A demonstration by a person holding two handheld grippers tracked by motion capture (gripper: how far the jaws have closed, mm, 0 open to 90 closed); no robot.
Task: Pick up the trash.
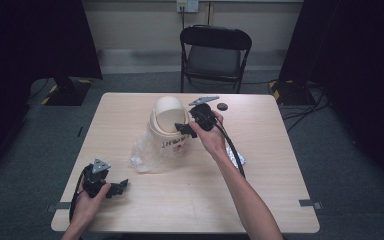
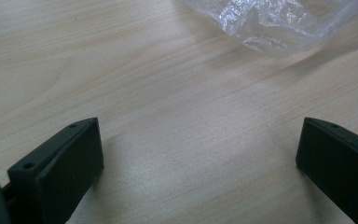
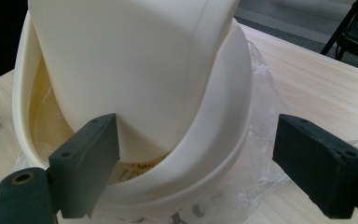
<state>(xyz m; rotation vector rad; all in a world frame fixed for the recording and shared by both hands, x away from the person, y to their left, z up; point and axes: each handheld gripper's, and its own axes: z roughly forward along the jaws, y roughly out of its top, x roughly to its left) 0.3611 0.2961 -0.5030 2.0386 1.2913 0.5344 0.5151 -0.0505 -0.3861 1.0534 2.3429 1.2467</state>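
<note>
Two black jaws of the right gripper (image 3: pixel 193 170) stand wide apart and hold nothing, set at the rim of a cream swing-lid bin (image 3: pixel 135 84) whose lid is tipped inward. Clear plastic bag (image 1: pixel 147 152) spreads from under the bin onto the wooden table (image 1: pixel 180 200). Near the front-left edge, the left gripper (image 2: pixel 198 158) also gapes wide over bare wood, empty, with the crumpled plastic just ahead. Behind the bin lies a small black disc (image 1: pixel 222 106); a folding chair (image 1: pixel 215 55) stands beyond the table.
</note>
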